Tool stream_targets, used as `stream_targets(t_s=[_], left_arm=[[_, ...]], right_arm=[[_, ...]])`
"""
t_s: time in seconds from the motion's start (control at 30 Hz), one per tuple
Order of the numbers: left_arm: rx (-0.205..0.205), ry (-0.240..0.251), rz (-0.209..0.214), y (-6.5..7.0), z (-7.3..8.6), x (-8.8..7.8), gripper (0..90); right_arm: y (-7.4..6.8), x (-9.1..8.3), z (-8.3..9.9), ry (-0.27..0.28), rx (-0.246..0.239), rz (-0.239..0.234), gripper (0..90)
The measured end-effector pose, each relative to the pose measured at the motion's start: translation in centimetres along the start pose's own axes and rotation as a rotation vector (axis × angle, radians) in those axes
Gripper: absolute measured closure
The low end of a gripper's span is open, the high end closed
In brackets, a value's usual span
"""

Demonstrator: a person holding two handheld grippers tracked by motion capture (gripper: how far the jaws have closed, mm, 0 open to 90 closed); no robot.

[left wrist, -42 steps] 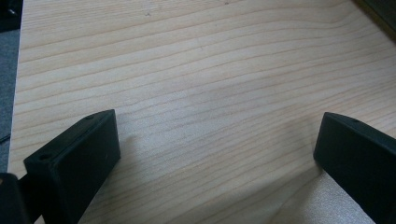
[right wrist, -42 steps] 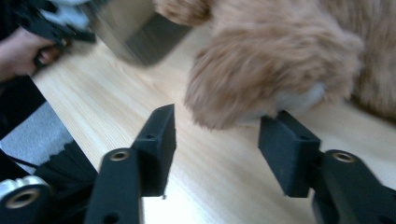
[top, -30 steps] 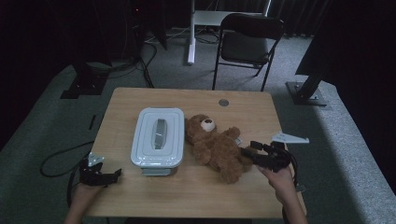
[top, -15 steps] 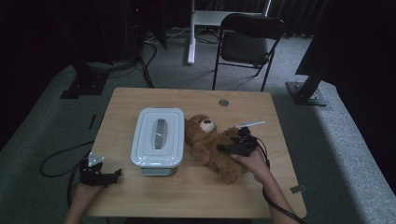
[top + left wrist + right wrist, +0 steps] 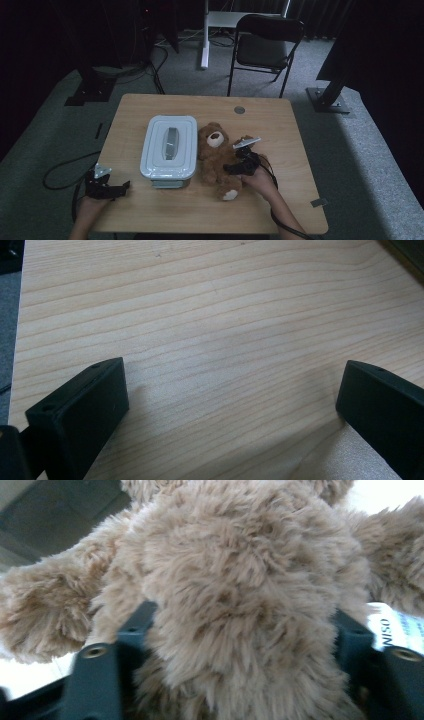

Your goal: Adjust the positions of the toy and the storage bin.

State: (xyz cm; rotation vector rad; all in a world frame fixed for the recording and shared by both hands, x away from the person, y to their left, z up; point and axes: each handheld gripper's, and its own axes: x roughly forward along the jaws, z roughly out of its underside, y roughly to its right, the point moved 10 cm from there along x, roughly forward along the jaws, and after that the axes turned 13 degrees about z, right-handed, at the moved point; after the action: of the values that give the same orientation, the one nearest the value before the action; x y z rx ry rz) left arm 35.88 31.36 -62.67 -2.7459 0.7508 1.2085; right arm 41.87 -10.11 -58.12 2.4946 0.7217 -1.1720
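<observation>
Now the teddy bear [image 5: 240, 595] sits between the closing right claw's [image 5: 240, 650] jaws.

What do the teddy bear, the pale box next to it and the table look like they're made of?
Teddy bear: plush fabric, judging by its long, shaggy tan fur; matte.
Box: probably plastic, with smooth pale walls, rounded moulded corners and a slight sheen on the lid.
Table: wood or a wood-look laminate, going by the light grain lines; smooth, satin finish.
</observation>
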Motion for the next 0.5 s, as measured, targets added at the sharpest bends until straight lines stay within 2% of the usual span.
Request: stream_targets(t_s=[0.03,0.13,0.2,0.27,0.37,0.43,0.5], left_arm=[[0.0,0.0,0.0,0.0,0.0,0.0,1.1],[0.0,0.0,0.0,0.0,0.0,0.0,1.1],[0.0,0.0,0.0,0.0,0.0,0.0,1.1],[0.0,0.0,0.0,0.0,0.0,0.0,1.1],[0.0,0.0,0.0,0.0,0.0,0.0,1.1],[0.0,0.0,0.0,0.0,0.0,0.0,1.1],[0.0,0.0,0.0,0.0,0.0,0.0,1.1]], right_arm=[[-0.1,-0.1,-0.2,0.02,-0.006,0.005,43.8],[0.2,-0.8,-0.5,0.083,-0.007,0.012,58.7],[0.5,-1.5,-0.7,0.135,-0.006,0.004,65.1],[1.0,-2.2,-0.9,0.167,0.025,-0.005,69.0],[2.2,-3.1,-1.3,0.202,0.074,-0.005,70.1],[3.4,-3.7,-1.6,0.223,0.095,0.032,70.1],[4.8,-4.6,-1.9,0.253,0.093,0.092,70.6]])
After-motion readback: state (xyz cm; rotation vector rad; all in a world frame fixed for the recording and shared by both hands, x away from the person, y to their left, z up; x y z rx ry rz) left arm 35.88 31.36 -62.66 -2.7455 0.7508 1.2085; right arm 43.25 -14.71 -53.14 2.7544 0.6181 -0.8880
